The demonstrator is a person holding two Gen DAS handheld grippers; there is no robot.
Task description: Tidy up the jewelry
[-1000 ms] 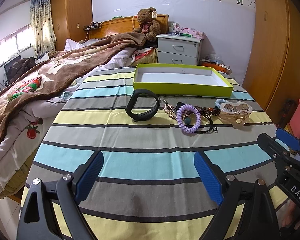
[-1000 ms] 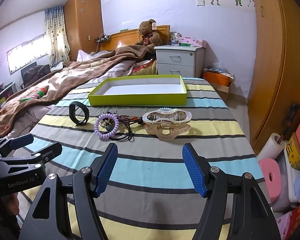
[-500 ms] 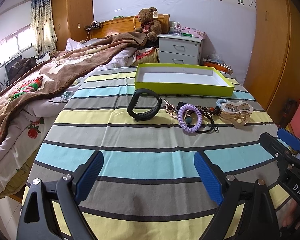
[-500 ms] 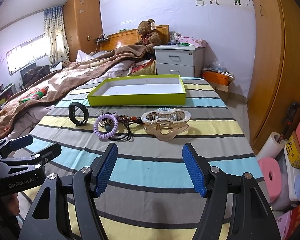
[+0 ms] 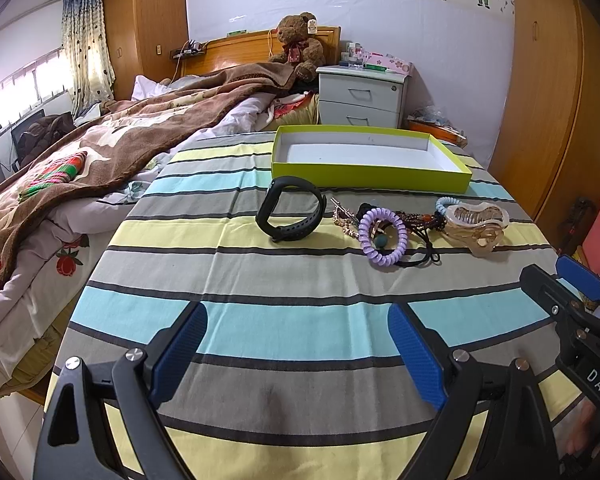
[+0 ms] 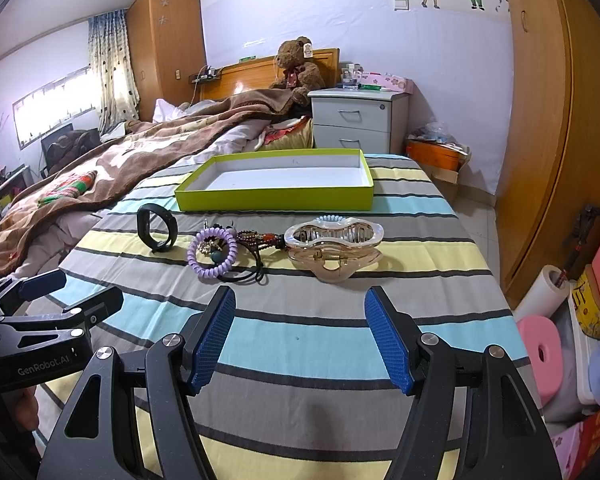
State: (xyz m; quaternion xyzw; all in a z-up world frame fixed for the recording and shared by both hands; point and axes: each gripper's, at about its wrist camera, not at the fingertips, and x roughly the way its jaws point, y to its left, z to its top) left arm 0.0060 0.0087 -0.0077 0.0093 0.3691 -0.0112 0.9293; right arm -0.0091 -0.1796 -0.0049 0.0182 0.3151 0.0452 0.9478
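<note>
A lime-green tray [image 5: 370, 179] [image 6: 276, 200] with a white empty floor sits at the far side of the striped table. In front of it lie a black wristband [image 5: 291, 214] [image 6: 157, 228], a purple coil hair tie [image 5: 383, 236] [image 6: 213, 251], a beaded bracelet tangle [image 5: 414, 218] [image 6: 260, 238], a black elastic [image 6: 246, 276] and a clear beige claw clip [image 5: 478, 224] [image 6: 334, 246]. My left gripper [image 5: 296, 348] is open and empty, near the front edge. My right gripper [image 6: 302, 334] is open and empty, short of the clip.
A bed with a brown blanket [image 5: 100, 148] borders the table on the left. A white nightstand [image 5: 362, 96] and teddy bear [image 5: 300, 46] stand behind. Wardrobe doors [image 6: 540, 120] and floor clutter, with pink rolls [image 6: 540, 352], are on the right.
Both grippers have crept slightly forward toward the jewelry. Nothing on the table has moved.
</note>
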